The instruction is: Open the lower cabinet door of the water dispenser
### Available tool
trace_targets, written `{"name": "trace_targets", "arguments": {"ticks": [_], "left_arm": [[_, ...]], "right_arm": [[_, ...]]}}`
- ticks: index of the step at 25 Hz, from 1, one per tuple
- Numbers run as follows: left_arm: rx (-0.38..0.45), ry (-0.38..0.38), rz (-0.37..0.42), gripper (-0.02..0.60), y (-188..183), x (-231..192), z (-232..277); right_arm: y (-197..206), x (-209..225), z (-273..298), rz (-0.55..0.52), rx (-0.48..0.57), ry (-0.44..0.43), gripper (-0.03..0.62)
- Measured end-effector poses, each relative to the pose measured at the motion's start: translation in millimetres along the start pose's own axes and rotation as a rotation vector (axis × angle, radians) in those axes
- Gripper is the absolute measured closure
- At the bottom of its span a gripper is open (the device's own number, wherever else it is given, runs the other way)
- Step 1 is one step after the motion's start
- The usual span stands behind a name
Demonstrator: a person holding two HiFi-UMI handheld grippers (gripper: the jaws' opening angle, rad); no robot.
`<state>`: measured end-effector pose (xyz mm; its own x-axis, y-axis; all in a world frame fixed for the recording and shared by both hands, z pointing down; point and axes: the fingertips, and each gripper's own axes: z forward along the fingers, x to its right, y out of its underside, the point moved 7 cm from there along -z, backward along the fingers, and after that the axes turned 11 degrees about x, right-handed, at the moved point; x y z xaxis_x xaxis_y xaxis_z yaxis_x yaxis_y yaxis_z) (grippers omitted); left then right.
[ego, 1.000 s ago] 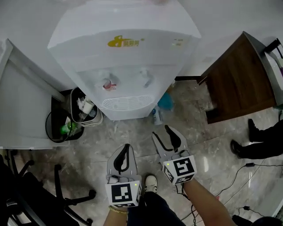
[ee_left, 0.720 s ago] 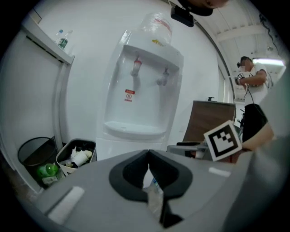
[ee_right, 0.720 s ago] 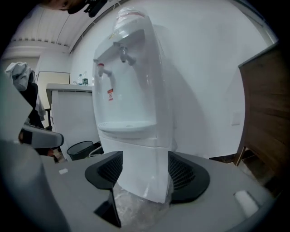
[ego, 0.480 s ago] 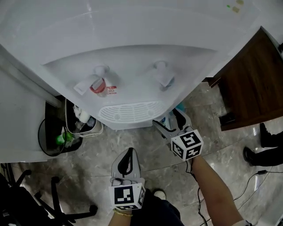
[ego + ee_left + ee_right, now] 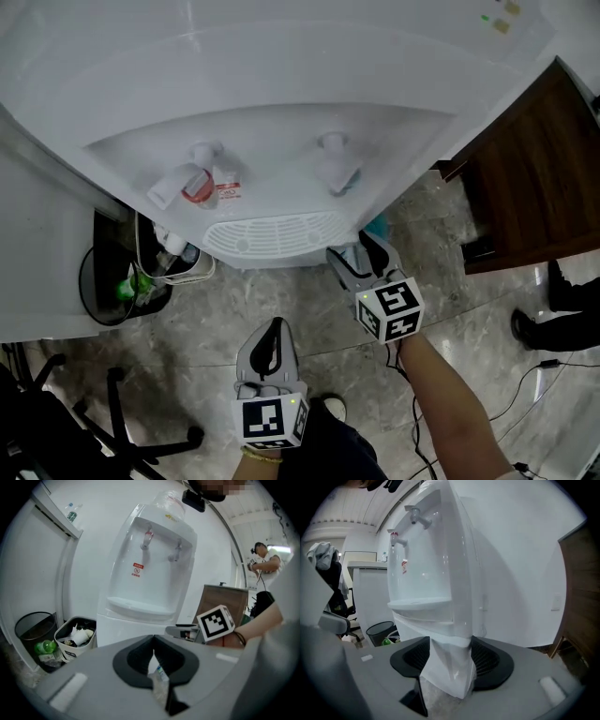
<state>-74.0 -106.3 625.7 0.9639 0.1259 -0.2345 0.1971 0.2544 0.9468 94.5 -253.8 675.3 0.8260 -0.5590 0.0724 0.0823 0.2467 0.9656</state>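
The white water dispenser [image 5: 281,94] fills the top of the head view, with two taps above its drip grille [image 5: 272,234]. My right gripper [image 5: 361,246] sits at the dispenser's front right corner, below the grille. In the right gripper view the white edge of the lower cabinet door [image 5: 450,667] fills the gap between the two black pads, and the jaws are closing on it. My left gripper [image 5: 274,323] hangs back over the floor, shut and empty, pointing at the dispenser [image 5: 150,573]. The door's front face is hidden from the head view.
A black bin [image 5: 117,281] and a white bin of rubbish [image 5: 178,258] stand left of the dispenser. A brown wooden cabinet [image 5: 525,178] stands to the right. An office chair [image 5: 56,412] is at lower left; a person's shoes [image 5: 534,328] and cables lie at right.
Both grippers have come down and closer to the dispenser. The right one went forward to its front right corner. Over the last half second neither hand has shifted.
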Motion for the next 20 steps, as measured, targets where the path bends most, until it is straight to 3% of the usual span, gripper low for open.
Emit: {"name": "trace_targets", "arguments": {"ticks": [7,10,17,20], "left_arm": [[-0.012,-0.038,-0.025,0.575,-19,4,-32],[-0.017,-0.049,-0.024,0.575,-20,-1,-50],[-0.012,-0.127,-0.036,0.574,-18,-31,-112],[-0.011,-0.198,-0.065,0.575,-11,-51,-142]], "right_arm": [[15,-51,-71,0.037,-0.095,0.026,0.445],[22,-89,-100,0.064,-0.138,0.013,0.457],[35,-186,-133,0.152,-0.172,-0.084,0.483],[39,-225,-134,0.145,-0.19,-0.18,0.513]]}}
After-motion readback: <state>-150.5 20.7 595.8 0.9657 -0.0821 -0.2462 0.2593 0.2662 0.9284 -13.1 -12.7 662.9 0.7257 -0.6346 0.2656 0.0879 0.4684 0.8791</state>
